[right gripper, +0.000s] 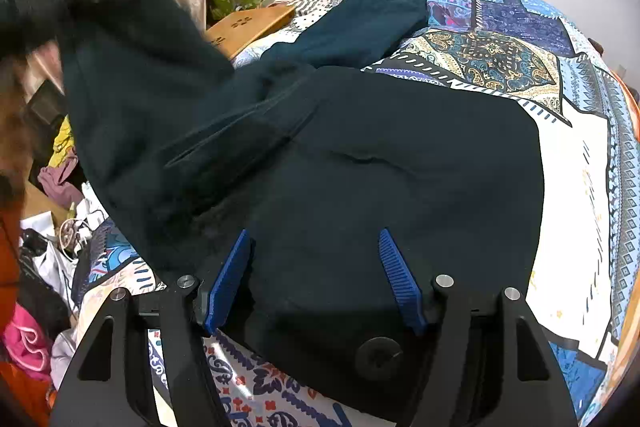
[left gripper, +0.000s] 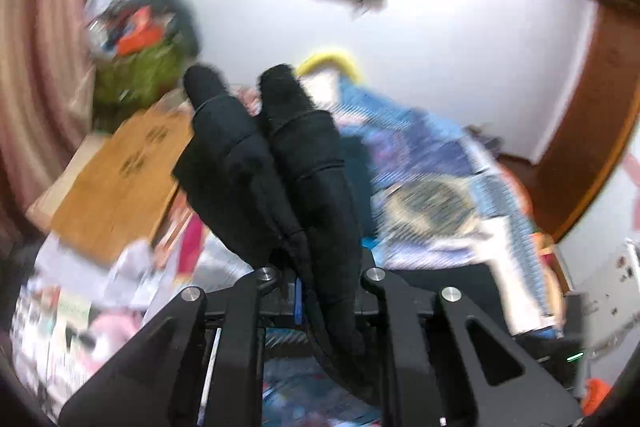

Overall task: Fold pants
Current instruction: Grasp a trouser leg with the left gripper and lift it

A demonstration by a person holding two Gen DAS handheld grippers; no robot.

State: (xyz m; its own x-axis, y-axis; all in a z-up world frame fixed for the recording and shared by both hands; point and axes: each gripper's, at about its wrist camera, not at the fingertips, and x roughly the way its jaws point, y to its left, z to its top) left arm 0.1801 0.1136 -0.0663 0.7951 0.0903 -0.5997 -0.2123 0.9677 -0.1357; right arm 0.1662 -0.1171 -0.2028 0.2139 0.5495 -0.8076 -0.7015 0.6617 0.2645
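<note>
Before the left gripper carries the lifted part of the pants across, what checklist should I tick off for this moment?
1. Left gripper shut on pants: ok, dark cloth is bunched between its fingers.
2. Right gripper open: ok, blue fingers stand apart.
3. Right gripper over the flat part: ok, though contact cannot be told.
4. Pants body flat on bedspread: ok, minor creases.
5. Far leg straight: not ok, it lies angled.
6. Left view sharp: not ok, blurred.

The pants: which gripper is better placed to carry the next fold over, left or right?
Left, probably. The left gripper is already shut on the pants, lifting one part off the bedspread. The right gripper is open, holding nothing above the flat part.
</note>
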